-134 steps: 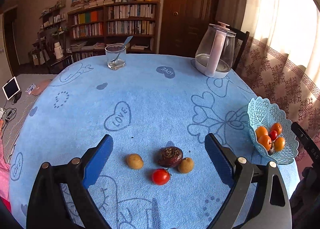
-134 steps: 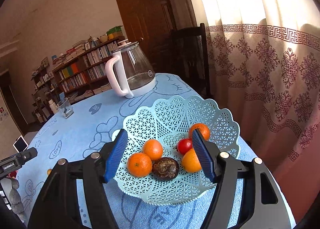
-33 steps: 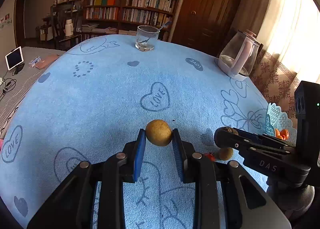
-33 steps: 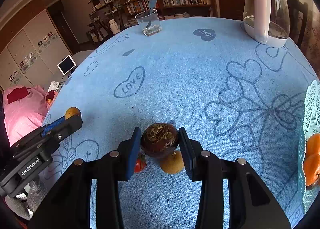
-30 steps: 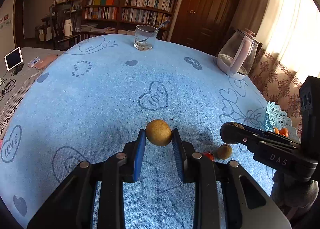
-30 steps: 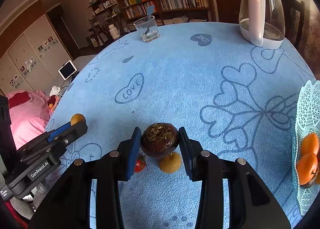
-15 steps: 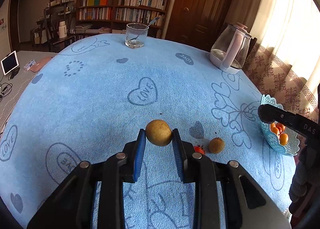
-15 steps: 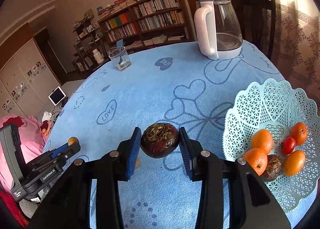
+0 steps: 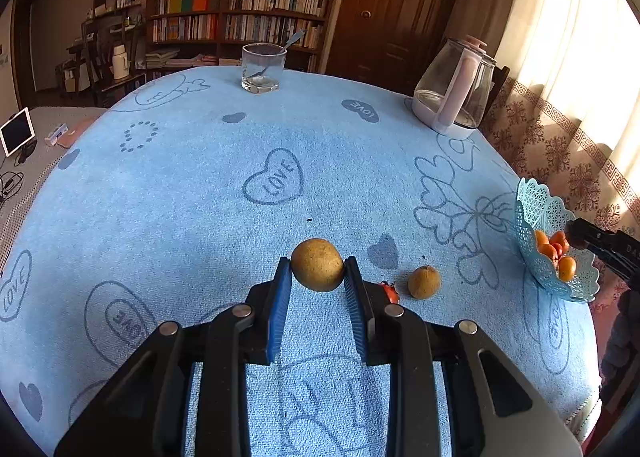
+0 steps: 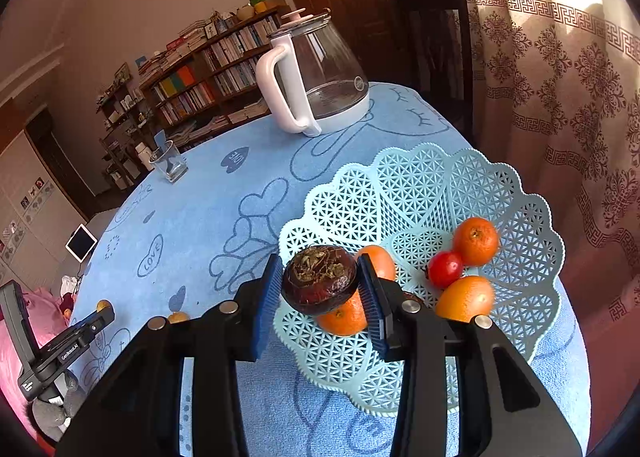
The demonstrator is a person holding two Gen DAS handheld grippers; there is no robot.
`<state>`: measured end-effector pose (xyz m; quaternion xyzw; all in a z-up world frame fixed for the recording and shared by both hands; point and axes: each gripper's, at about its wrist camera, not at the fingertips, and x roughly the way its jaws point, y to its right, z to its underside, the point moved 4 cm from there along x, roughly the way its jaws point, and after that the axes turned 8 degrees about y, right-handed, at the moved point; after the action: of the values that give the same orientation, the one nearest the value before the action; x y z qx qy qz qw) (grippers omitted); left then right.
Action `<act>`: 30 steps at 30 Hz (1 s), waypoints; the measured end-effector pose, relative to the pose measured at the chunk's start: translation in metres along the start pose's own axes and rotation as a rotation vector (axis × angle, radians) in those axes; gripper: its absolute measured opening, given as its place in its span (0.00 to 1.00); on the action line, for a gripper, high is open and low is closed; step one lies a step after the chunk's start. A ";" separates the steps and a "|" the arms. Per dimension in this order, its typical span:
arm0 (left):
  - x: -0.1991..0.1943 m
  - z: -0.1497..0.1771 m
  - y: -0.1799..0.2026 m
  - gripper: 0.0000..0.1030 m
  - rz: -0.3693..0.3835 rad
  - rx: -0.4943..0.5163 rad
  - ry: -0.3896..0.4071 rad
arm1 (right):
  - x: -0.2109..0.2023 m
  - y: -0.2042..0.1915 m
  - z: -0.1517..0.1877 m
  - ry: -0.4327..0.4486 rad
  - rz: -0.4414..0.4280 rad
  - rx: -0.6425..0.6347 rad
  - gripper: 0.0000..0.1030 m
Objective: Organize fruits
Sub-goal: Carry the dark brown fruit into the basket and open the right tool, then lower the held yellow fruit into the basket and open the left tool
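Note:
My left gripper point(image 9: 317, 279) is shut on a round yellow-brown fruit point(image 9: 317, 264) and holds it above the blue tablecloth. A second yellow-brown fruit point(image 9: 424, 282) and a partly hidden red tomato point(image 9: 390, 292) lie on the cloth to its right. My right gripper point(image 10: 319, 289) is shut on a dark purple wrinkled fruit point(image 10: 319, 284) and holds it over the near left rim of the light-blue lattice basket point(image 10: 420, 193). The basket holds oranges point(image 10: 476, 235), a red tomato point(image 10: 445, 268) and another dark fruit, mostly hidden. The basket also shows in the left wrist view point(image 9: 534, 213).
A glass kettle with a white handle point(image 9: 454, 97) stands at the back right of the round table. A drinking glass with a spoon point(image 9: 262, 67) stands at the back. A patterned curtain point(image 10: 580, 77) hangs right of the basket. Bookshelves point(image 9: 240, 21) line the far wall.
My right gripper has carried the dark fruit rightward, from over the cloth to over the basket's rim. My left gripper still holds its fruit and has shifted slightly.

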<state>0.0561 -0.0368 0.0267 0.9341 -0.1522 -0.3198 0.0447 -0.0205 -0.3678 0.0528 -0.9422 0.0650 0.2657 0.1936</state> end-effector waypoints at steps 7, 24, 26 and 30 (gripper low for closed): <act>-0.001 -0.001 0.011 0.27 0.006 0.023 -0.001 | -0.009 0.032 0.010 -0.003 0.036 0.053 0.38; 0.004 0.003 0.053 0.27 0.034 0.109 -0.024 | -0.021 0.055 0.014 0.057 0.064 0.112 0.47; 0.006 0.003 0.063 0.27 0.045 0.130 -0.027 | -0.023 0.056 0.014 0.077 0.090 0.101 0.47; 0.011 0.004 0.089 0.27 0.078 0.177 -0.033 | -0.025 0.055 0.013 0.135 0.155 0.059 0.47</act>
<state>0.0387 -0.1250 0.0335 0.9225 -0.2167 -0.3183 -0.0282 -0.0605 -0.4130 0.0378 -0.9439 0.1584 0.2138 0.1955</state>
